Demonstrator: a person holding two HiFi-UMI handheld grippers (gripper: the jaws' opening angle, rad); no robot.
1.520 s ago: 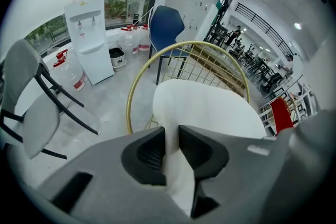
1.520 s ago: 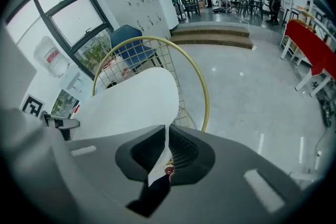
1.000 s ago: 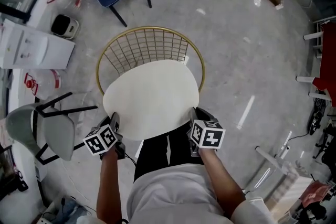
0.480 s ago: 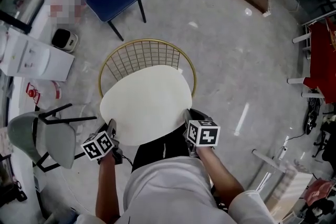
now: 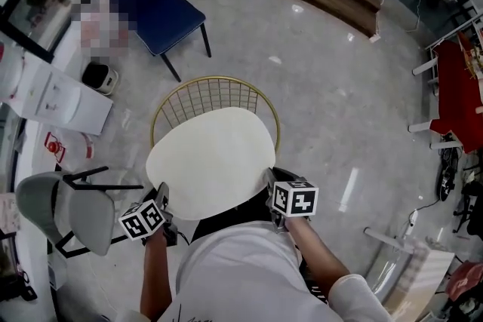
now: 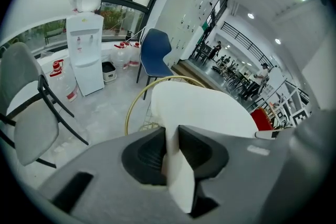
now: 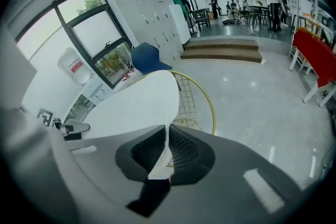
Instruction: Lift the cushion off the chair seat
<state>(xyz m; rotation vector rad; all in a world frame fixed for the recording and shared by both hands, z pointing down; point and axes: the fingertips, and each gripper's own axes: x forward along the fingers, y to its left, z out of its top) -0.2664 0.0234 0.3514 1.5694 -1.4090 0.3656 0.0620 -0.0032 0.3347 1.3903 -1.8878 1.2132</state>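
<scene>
cushion [image 5: 211, 162]: flat, smooth, cream, rounded | chair [image 5: 213, 78]: gold wire mesh

— Left gripper [image 5: 160, 196]?
— Pitched down and forward, jaws clamped on the cushion [image 5: 211, 162] at its near left edge.
— Right gripper [image 5: 270, 179]?
— Same pitch, jaws nearly together, pinching the near right edge. Both forearms bare, elbows bent beside the torso.

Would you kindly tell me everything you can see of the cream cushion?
The cushion is a thin, flat, cream pad, rounded like a wide egg, smooth and plain. It lies roughly level over the gold wire chair, covering its seat. The left gripper and right gripper each pinch its near edge; whether it touches the seat cannot be told.
</scene>
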